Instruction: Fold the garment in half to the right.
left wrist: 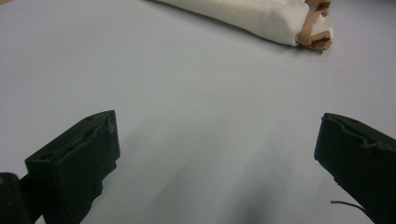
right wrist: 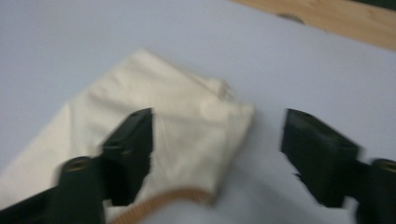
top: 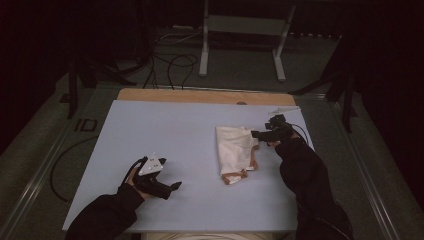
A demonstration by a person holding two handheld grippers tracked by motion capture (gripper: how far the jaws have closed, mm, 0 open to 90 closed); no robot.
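Observation:
A folded cream cloth with a tan trim [top: 236, 151] lies right of centre on the pale blue table top [top: 165, 135]. My right gripper [top: 255, 134] hovers at the cloth's far right corner, jaws open. In the right gripper view the cloth [right wrist: 154, 126] lies under and between the spread jaws [right wrist: 217, 144]. My left gripper [top: 176, 186] rests low near the front left of the table, open, with bare table between its fingers [left wrist: 215, 154]. The left gripper view shows the cloth's trimmed end [left wrist: 280, 18] farther off.
A wooden strip [top: 200, 96] runs along the table's far edge. Cables [top: 170, 65] and a grey metal stand [top: 240, 30] are on the floor beyond. A thin white object [top: 282, 109] lies at the far right corner.

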